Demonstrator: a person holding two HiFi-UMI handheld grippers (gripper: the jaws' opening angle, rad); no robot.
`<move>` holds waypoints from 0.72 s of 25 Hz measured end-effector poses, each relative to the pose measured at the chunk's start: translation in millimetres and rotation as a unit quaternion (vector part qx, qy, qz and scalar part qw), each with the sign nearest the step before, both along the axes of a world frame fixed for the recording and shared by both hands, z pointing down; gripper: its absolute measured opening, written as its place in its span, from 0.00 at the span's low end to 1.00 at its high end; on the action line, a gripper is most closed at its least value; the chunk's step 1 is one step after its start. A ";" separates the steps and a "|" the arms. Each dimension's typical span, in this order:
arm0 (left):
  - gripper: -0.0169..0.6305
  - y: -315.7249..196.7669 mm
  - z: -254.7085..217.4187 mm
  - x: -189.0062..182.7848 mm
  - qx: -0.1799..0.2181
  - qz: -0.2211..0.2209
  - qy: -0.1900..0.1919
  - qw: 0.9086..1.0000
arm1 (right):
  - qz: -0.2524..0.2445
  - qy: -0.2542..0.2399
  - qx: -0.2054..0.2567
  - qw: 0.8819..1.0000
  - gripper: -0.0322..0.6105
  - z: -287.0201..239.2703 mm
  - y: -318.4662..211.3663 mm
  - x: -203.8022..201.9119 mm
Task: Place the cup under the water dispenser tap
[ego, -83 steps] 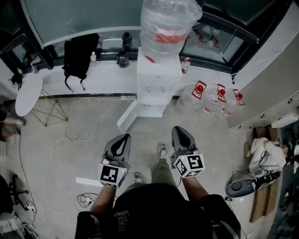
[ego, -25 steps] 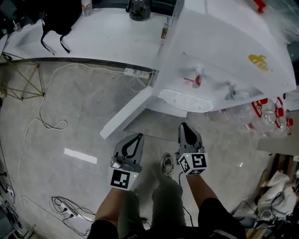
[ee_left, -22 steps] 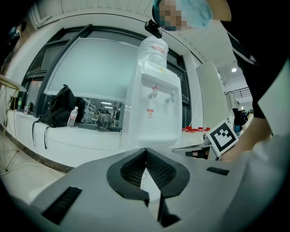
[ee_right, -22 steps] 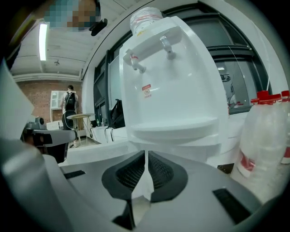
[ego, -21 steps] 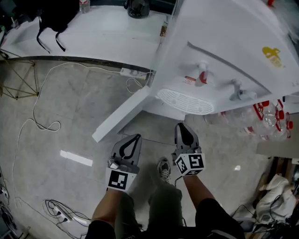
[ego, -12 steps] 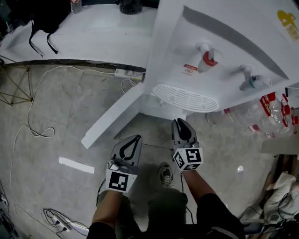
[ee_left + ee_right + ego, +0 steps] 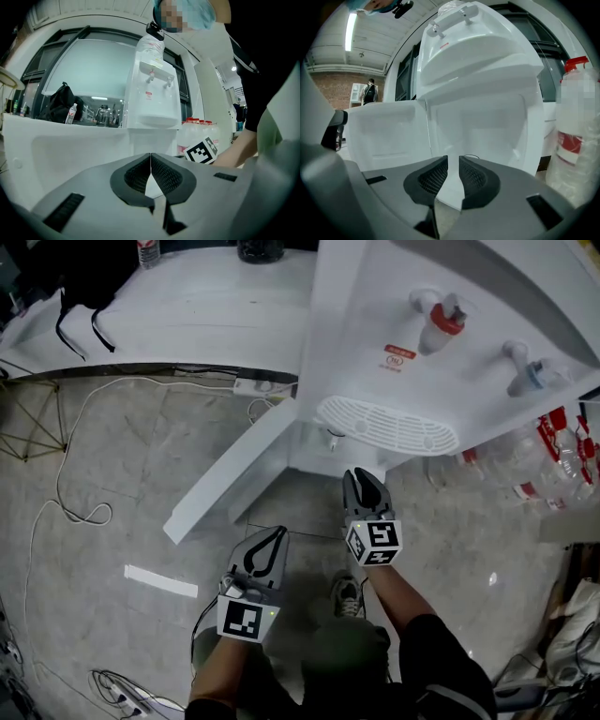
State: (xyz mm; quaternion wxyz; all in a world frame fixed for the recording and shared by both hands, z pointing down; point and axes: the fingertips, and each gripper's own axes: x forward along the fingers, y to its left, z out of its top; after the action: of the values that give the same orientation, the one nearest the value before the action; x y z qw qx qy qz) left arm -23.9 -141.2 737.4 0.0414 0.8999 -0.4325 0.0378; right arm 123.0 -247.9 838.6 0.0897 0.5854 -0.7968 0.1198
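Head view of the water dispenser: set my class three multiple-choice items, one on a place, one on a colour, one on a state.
1. The white water dispenser has a slotted drip tray that sits: A) below the two taps; B) above them; C) on the floor.
2. The tap nearer the picture's left is capped: A) green; B) red; C) yellow.
3. The dispenser's white cabinet door is: A) shut; B) missing; C) open.
1 A, tray juts under both taps; 2 B, red handle; 3 C, door swung outward.
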 end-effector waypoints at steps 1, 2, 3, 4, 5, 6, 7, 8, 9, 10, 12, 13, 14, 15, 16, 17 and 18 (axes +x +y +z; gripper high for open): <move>0.06 1.8 2.6 -2.0 -0.007 -0.006 0.007 1.000 | 0.001 0.001 -0.003 1.000 0.14 6.4 -3.7 -0.6; 0.06 4.6 5.4 -3.3 -0.003 0.002 -0.010 1.000 | 0.002 0.001 -0.008 1.000 0.16 13.1 -7.7 -1.3; 0.06 8.1 8.2 -4.1 0.008 0.020 -0.042 0.999 | 0.004 0.001 -0.012 1.000 0.20 19.9 -11.9 -1.8; 0.06 11.3 10.4 -4.8 0.016 0.036 -0.070 0.997 | 0.006 0.001 -0.017 1.000 0.23 26.5 -16.7 -1.9; 0.06 13.7 11.8 -5.6 0.018 0.043 -0.083 0.995 | 0.007 0.003 -0.021 1.000 0.23 32.8 -21.9 -1.8; 0.06 15.2 12.3 -6.6 0.016 0.045 -0.086 0.995 | 0.008 0.005 -0.026 1.000 0.24 39.2 -27.1 -1.6; 0.05 16.2 12.3 -8.0 0.012 0.042 -0.083 0.996 | 0.010 0.007 -0.031 0.999 0.25 45.8 -32.2 -1.6; 0.06 16.7 12.2 -9.5 0.008 0.037 -0.080 0.996 | 0.012 0.007 -0.038 0.999 0.26 52.5 -36.8 -1.8; 0.06 17.1 11.7 -10.9 0.004 0.032 -0.076 0.997 | 0.014 0.005 -0.046 0.999 0.26 58.6 -41.4 -1.9; 0.05 17.4 10.7 -11.9 0.002 0.028 -0.072 0.997 | 0.017 0.004 -0.052 0.998 0.27 63.9 -46.0 -2.0; 0.06 18.3 8.3 -13.5 -0.001 0.023 -0.068 0.997 | 0.023 0.009 -0.062 0.998 0.29 73.4 -55.6 -3.1; 0.06 18.8 7.6 -14.5 -0.002 0.021 -0.067 0.998 | 0.026 0.013 -0.068 0.997 0.30 78.6 -60.5 -3.9; 0.06 19.0 7.1 -15.6 -0.004 0.017 -0.066 0.998 | 0.028 0.018 -0.074 0.997 0.31 83.8 -65.5 -4.5; 0.06 18.9 6.6 -16.8 -0.005 0.013 -0.063 0.998 | 0.032 0.021 -0.079 0.996 0.32 88.8 -70.5 -4.5; 0.06 18.3 6.2 -18.1 -0.006 0.009 -0.060 0.998 | 0.037 0.025 -0.084 0.995 0.32 93.2 -75.4 -4.1; 0.06 17.8 6.2 -19.5 -0.006 0.006 -0.058 0.998 | 0.043 0.029 -0.088 0.995 0.32 97.1 -80.1 -3.4; 0.06 17.3 6.8 -20.8 -0.007 0.004 -0.059 0.998 | 0.049 0.031 -0.091 0.994 0.32 100.8 -84.5 -2.9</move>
State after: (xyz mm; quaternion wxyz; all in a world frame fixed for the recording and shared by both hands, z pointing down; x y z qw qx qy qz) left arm -44.8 -123.8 744.2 0.0222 0.8976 -0.4301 0.0938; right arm 120.2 -332.4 939.4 0.1618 0.6165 -0.7498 0.1777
